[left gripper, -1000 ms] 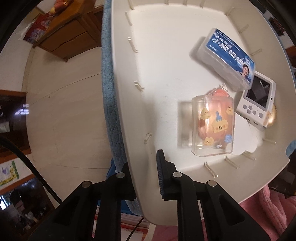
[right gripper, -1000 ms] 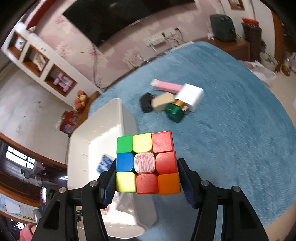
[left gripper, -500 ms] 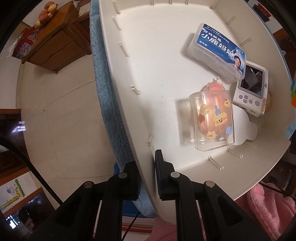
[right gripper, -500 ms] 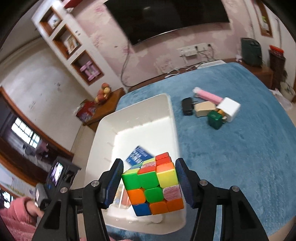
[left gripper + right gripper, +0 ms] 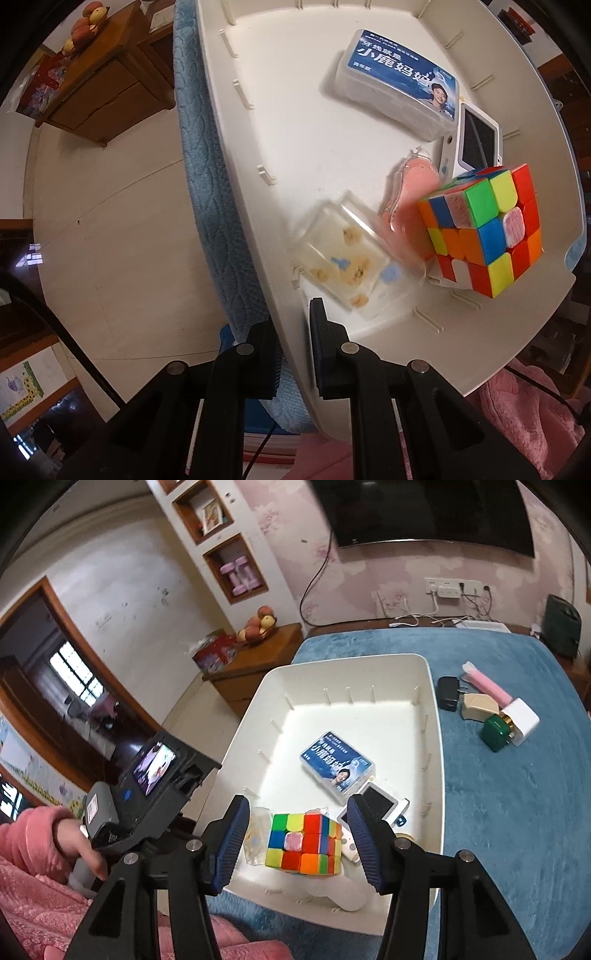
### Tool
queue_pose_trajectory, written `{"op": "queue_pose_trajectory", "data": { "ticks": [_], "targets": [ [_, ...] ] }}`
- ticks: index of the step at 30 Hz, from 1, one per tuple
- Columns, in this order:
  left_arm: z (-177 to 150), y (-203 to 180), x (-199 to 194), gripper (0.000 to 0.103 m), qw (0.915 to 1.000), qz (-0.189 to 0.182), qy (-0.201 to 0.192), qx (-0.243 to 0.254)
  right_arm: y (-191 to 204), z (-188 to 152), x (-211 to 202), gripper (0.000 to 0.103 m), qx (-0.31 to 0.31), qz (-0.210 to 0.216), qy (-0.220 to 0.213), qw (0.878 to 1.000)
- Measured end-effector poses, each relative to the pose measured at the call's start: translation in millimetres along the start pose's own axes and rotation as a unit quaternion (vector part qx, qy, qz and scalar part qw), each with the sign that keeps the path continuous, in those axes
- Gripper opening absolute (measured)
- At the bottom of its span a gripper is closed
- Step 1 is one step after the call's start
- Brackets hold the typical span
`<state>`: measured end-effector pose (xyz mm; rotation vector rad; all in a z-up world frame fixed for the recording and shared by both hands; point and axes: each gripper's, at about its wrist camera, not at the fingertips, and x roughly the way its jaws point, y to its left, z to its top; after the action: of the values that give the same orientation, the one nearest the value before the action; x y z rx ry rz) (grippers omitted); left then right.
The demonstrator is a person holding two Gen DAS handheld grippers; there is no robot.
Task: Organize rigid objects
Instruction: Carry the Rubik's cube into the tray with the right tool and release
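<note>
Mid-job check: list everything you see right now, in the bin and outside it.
white bin: one, on the blue blanket
puzzle cube: one, multicoloured, in the bin, near end
labelled box: one, clear with blue label, mid-bin
screen device: one, white, beside the cube
sticker case: one, clear, by the bin's left wall
pink pack: one, between case and device
black plug, beige piece, pink tube, white block, green block: one each, on the blanket right of the bin
left gripper: shut on the bin wall
right gripper: open, fingers clear of the cube
hand: one, pink sleeve, holding the left gripper
</note>
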<state>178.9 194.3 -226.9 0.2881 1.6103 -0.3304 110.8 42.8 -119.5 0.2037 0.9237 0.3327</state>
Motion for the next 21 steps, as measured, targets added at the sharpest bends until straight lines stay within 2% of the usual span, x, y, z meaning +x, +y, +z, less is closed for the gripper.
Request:
{"op": "queue_pose_trajectory", "data": {
  "ticks": [8, 10, 21],
  "targets": [
    [-3, 14, 9, 0.014, 0.9994, -0.013, 0.009, -0.031, 3, -2, 0, 0.056, -0.030, -0.011, 0.013, 0.999],
    [-2, 16, 9, 0.014, 0.9991, -0.011, 0.007, -0.039, 1, -1, -1, 0.061, -0.037, -0.013, 0.015, 0.999],
    [11, 23, 3, 0.014, 0.9959, 0.009, 0.002, -0.090, -24, 7, -4, 0.070, -0.062, -0.010, 0.025, 0.998]
  ]
}}
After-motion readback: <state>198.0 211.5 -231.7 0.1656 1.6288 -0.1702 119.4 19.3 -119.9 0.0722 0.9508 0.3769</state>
